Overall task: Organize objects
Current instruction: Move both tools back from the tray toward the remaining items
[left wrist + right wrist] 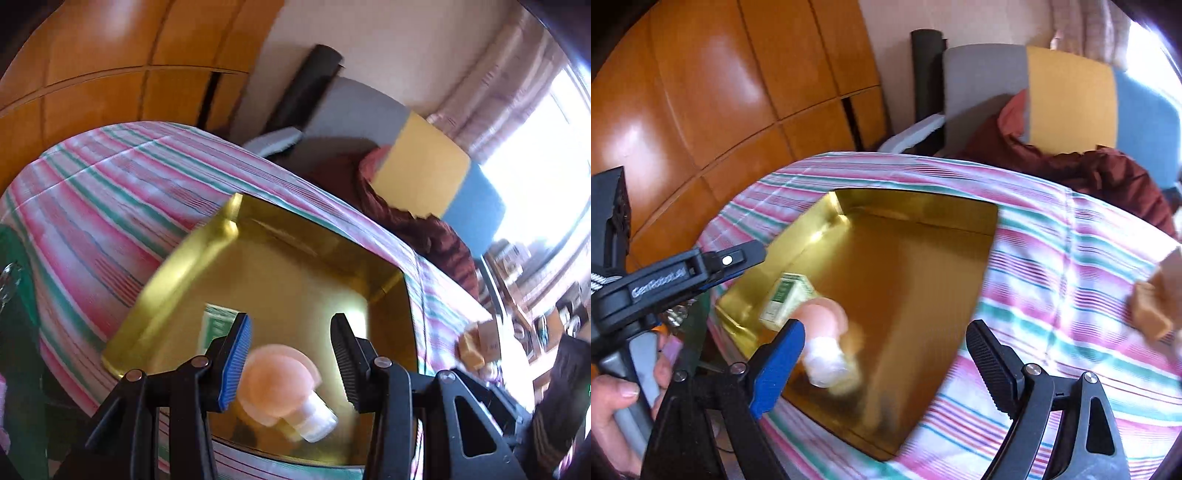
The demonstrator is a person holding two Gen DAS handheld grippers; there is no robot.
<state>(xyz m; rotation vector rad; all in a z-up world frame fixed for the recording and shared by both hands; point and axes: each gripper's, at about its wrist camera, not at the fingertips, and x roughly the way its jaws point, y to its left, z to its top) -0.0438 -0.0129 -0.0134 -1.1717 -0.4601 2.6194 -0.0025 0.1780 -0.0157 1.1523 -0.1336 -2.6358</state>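
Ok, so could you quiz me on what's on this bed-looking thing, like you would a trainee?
1. True or false: the green box lies inside the gold tray.
2. Besides the box, what else is seen in the tray? A) a peach-capped bottle B) a spoon C) a mug
3. In a few words: what is spread under the tray?

Key: 1 true. 2 A. 3 a striped cloth in pink, green and white.
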